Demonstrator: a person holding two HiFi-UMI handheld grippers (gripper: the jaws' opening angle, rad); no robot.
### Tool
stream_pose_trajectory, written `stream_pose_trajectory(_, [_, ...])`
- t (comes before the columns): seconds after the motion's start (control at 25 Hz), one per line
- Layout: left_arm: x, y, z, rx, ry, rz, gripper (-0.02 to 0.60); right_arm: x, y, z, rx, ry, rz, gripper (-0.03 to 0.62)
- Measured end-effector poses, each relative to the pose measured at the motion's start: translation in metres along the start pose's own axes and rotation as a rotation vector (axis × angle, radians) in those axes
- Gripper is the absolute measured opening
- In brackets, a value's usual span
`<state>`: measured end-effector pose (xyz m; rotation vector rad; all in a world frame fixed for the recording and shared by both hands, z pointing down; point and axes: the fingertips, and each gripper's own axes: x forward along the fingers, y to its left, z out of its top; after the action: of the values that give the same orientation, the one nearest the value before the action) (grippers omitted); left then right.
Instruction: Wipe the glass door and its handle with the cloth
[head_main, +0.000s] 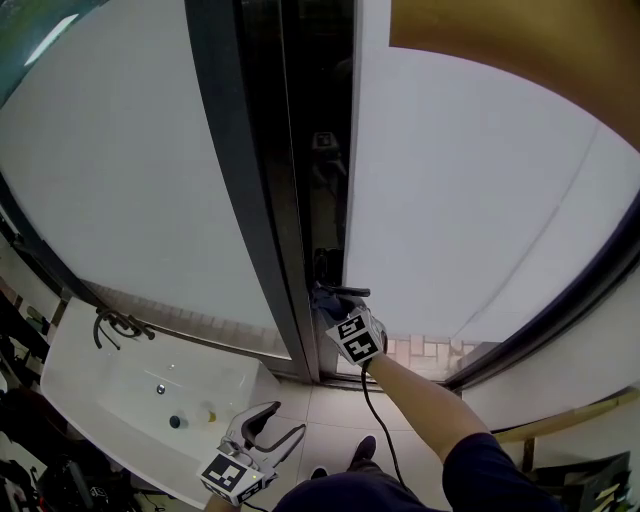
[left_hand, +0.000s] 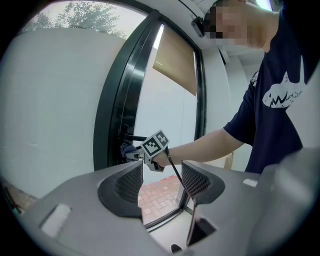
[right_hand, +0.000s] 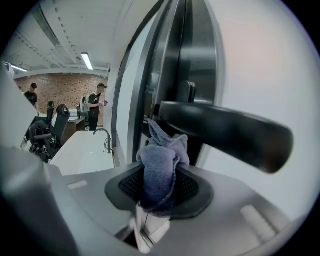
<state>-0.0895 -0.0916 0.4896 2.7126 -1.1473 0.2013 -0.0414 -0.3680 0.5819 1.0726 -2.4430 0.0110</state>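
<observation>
My right gripper (right_hand: 161, 186) is shut on a bunched blue-grey cloth (right_hand: 160, 167). The cloth's tip sits just under the black lever handle (right_hand: 225, 132) of the glass door (right_hand: 265, 60), close to where the handle meets the dark frame. In the head view the right gripper (head_main: 330, 305) is at the door's edge, by the handle (head_main: 345, 291), with the frosted glass door (head_main: 470, 190) to its right. My left gripper (left_hand: 160, 182) hangs low and away from the door, jaws open and empty; it shows in the head view at the bottom (head_main: 272, 422).
A white sink counter (head_main: 110, 390) with a dark faucet (head_main: 118, 324) lies at the lower left. A fixed frosted pane (head_main: 120, 160) stands left of the dark door frame (head_main: 265, 200). Brick paving (head_main: 425, 351) shows below the door. People stand far off in the room (right_hand: 95, 107).
</observation>
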Motion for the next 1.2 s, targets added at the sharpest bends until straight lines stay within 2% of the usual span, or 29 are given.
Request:
stream_pose_trajectory(0.12, [0.000, -0.003, 0.002, 0.004, -0.021, -0.017, 0.239, -0.004, -0.009, -0.017, 0.020, 0.051, -0.024, 0.123])
stream_pose_trajectory(0.32, [-0.001, -0.007, 0.002, 0.000, -0.030, -0.025, 0.239, -0.013, -0.022, -0.063, 0.137, 0.132, -0.044, 0.123])
stream_pose_trajectory(0.48, [-0.001, -0.005, -0.003, -0.004, -0.013, -0.014, 0.239, -0.007, -0.004, -0.076, 0.168, 0.152, 0.028, 0.123])
stream_pose_trajectory(0.68, [0.002, -0.003, 0.000, -0.008, -0.007, 0.012, 0.239, 0.022, 0.024, -0.064, 0.156, 0.159, 0.133, 0.123])
stream_pose_trajectory(0.8, [0.001, -0.001, -0.004, -0.015, 0.018, 0.036, 0.239, 0.039, 0.029, -0.059, 0.151, 0.180, 0.153, 0.123])
stream_pose_trajectory(0.88, [0.001, 0.000, -0.008, -0.020, 0.004, 0.031, 0.239, 0.044, 0.022, -0.053, 0.198, 0.172, 0.147, 0.123])
stream_pose_trajectory(1.08, [0.004, 0.003, -0.006, -0.023, -0.005, 0.039, 0.239, 0.038, 0.004, -0.039, 0.412, 0.111, 0.177, 0.123])
stream_pose_trajectory(1.2, [0.010, 0.001, -0.005, -0.015, -0.002, 0.027, 0.239, 0.034, -0.004, -0.042, 0.489, 0.100, 0.172, 0.123])
